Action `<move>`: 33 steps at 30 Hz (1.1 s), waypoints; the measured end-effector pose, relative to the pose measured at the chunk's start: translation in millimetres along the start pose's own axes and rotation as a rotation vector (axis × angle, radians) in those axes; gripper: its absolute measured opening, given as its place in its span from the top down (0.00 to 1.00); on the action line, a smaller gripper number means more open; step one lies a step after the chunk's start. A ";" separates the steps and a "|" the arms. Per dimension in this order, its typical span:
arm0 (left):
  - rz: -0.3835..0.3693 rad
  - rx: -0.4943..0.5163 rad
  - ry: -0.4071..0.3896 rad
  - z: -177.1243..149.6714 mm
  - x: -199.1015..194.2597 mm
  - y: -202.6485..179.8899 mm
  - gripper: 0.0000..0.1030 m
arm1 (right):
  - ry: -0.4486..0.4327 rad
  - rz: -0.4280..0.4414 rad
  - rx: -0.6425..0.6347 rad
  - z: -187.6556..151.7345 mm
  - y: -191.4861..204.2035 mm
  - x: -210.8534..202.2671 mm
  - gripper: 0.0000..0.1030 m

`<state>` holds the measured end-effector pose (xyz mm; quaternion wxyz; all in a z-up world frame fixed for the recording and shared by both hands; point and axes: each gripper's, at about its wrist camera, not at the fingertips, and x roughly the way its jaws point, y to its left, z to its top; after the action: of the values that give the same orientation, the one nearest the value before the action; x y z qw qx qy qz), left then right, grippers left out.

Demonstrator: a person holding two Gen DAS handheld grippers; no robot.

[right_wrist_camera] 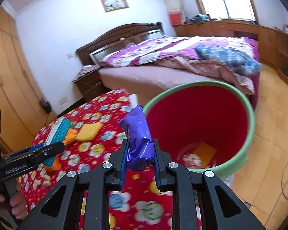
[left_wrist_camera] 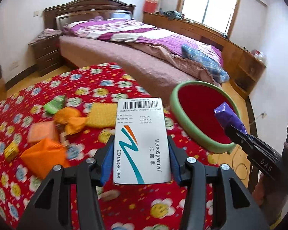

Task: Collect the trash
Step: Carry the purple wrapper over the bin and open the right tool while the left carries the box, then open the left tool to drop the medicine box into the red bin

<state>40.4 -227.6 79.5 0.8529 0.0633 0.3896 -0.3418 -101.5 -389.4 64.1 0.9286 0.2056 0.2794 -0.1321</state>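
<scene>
Your left gripper (left_wrist_camera: pixel 141 153) clamps the white capsule box (left_wrist_camera: pixel 141 140) over the red flowered tablecloth (left_wrist_camera: pixel 82 80), your right gripper (right_wrist_camera: pixel 140 153) pinches a purple wrapper (right_wrist_camera: pixel 138 134) beside the green-rimmed red bin (right_wrist_camera: pixel 249 115), orange and yellow scraps (left_wrist_camera: pixel 71 120) lying behind.

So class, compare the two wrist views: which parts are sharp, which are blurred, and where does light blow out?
Left wrist view: the medicine box held in the fingers is sharp, its print legible; the trash on the red tablecloth smears; the window is blown out. Right wrist view: the purple wrapper is sharp, the bed soft, straight edges bow.
</scene>
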 end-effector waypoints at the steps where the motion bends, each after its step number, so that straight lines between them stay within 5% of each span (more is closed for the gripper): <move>1: -0.009 0.011 0.003 2.7 4.6 -5.5 0.51 | -0.002 -0.008 0.007 0.8 -4.2 0.7 0.78; 19: -0.167 0.132 0.068 40.7 86.7 -90.0 0.47 | 0.000 -0.086 0.154 6.4 -83.0 17.5 0.71; 33: -0.155 0.155 0.075 34.3 90.6 -95.5 0.44 | 0.005 -0.070 0.192 3.5 -90.5 16.9 0.61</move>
<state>43.3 -361.2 54.1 0.8012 0.1116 0.3974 -0.4332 -118.8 -472.9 29.3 0.8988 0.2840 0.2748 -0.1899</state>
